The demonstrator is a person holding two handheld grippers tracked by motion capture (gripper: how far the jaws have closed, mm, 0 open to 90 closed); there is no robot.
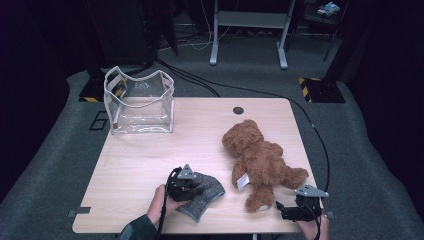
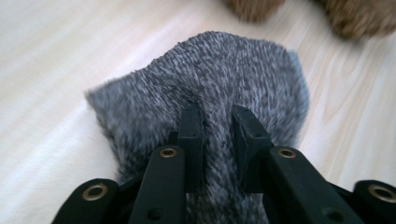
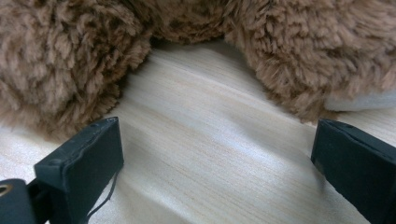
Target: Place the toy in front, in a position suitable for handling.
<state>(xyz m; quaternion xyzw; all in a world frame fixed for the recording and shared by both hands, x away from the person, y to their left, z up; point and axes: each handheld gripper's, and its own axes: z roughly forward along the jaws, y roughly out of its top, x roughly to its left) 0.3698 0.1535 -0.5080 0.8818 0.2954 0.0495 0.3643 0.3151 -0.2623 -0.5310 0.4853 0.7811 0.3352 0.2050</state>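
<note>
- A grey knitted cloth is seen lying on the wooden bench, near its front edge and left of a brown teddy bear.
- The left gripper is held over the cloth's left part; in the left gripper view its fingers are drawn close together with a ridge of the grey knit pinched up between them.
- The right gripper is placed at the bench's front right corner, just beside the bear's legs.
- In the right gripper view the fingers are spread wide apart, with bare bench between them and the bear's fur close ahead, untouched.
- A clear plastic bag is stood at the far left corner, well apart from the cloth.
</note>
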